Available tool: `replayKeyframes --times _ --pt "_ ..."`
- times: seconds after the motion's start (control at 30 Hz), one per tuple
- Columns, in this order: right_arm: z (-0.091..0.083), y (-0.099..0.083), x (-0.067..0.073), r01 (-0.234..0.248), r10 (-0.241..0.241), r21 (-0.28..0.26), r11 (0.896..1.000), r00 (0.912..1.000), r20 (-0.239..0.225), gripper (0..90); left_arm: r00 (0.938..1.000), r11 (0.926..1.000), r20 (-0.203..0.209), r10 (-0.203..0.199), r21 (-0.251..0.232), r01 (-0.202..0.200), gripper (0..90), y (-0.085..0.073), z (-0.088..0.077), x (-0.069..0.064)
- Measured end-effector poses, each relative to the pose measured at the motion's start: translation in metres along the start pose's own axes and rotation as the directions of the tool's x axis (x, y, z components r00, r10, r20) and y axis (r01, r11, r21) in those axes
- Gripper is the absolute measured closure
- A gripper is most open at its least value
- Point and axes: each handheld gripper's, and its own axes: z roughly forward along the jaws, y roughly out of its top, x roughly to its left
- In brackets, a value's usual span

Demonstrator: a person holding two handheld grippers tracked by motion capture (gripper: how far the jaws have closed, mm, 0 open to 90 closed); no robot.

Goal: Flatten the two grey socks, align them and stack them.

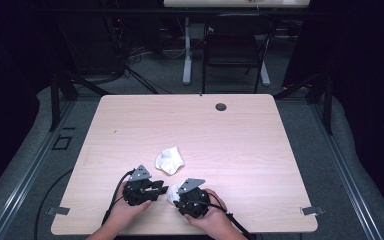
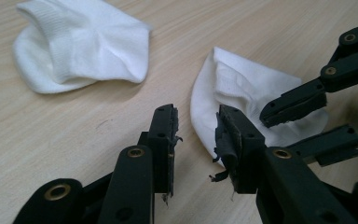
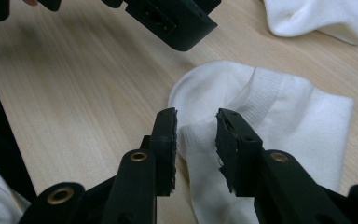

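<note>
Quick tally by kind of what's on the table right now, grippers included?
White fabric socks: 2, a far sock lying alone and a near sock between the grippers.
Black two-jaw grippers: 2, left gripper and right gripper.
Total: 4

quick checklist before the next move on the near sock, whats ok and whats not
1. Near sock lies flat on the table: ok.
2. Right tool has sock fabric between its open jaws: ok.
3. Right tool pressing on the fabric: not ok, a gap shows on both sides.
4. Left tool lined up on the sock's edge: ok, one jaw sits over the edge.
5. Left tool gripping the sock: not ok, the jaws stand apart.
6. Second sock out of the way: ok, it lies apart, farther up the table.
</note>
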Motion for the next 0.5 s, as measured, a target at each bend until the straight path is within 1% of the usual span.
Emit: replayKeyframes --times 0.03,0.07,0.17,0.2,0.23,0.27,0.3,0.33,0.37,0.43,0.47,0.5 --pt "0.001 0.000 0.000 0.002 -0.002 0.001 1.000 1.0000 0.003 69.2 1.0000 1.0000 -0.003 0.001 0.005 -0.001 67.1 -0.001 0.002 -0.003" --pt "0.001 0.000 0.000 0.002 -0.002 0.001 1.000 1.0000 0.003 69.2 1.0000 1.0000 -0.003 0.001 0.005 -0.001 67.0 -0.001 0.002 -0.003" --pt "0.004 -0.001 -0.001 0.004 -0.004 0.010 1.000 0.9999 0.010 73.4 0.9999 0.9998 0.009 0.014 0.014 -0.014 66.7 -0.001 0.003 -0.004" --pt "0.004 -0.001 -0.001 0.005 -0.005 0.013 1.000 0.9999 0.009 74.9 0.9999 0.9998 0.012 0.011 0.014 -0.011 66.5 -0.001 0.004 -0.005" --pt "0.004 -0.001 -0.002 0.001 -0.001 0.014 1.000 1.0000 0.005 77.0 0.9997 0.9996 0.018 0.020 0.018 -0.020 66.4 -0.001 0.005 -0.006" --pt "0.004 -0.001 -0.002 0.001 -0.001 0.014 1.000 1.0000 0.005 77.0 0.9997 0.9996 0.018 0.020 0.018 -0.020 66.5 -0.001 0.005 -0.006" --pt "0.004 -0.001 -0.003 -0.009 0.009 0.015 1.000 1.0000 -0.004 78.8 0.9995 0.9996 0.030 0.014 0.024 -0.015 66.7 -0.002 0.006 -0.008" --pt "0.004 -0.001 -0.003 -0.009 0.009 0.015 1.000 1.0000 -0.004 78.8 0.9995 0.9996 0.030 0.014 0.024 -0.015 66.8 -0.002 0.006 -0.008" --pt "0.004 -0.002 -0.005 -0.025 0.026 0.013 1.000 0.9995 -0.016 81.2 0.9993 0.9997 0.035 0.009 0.024 -0.010 66.9 -0.002 0.007 -0.010" --pt "0.004 -0.002 -0.007 -0.038 0.038 0.013 0.999 0.9989 -0.025 82.7 0.9990 0.9990 0.037 0.025 0.035 -0.027 66.9 -0.003 0.010 -0.013" --pt "0.004 -0.002 -0.007 -0.038 0.038 0.013 0.999 0.9989 -0.025 82.7 0.9990 0.9990 0.037 0.025 0.035 -0.027 66.8 -0.003 0.010 -0.013" --pt "0.004 -0.002 -0.007 -0.042 0.042 0.016 0.999 0.9987 -0.028 83.3 0.9989 0.9983 0.030 0.037 0.044 -0.038 66.6 -0.004 0.012 -0.015"
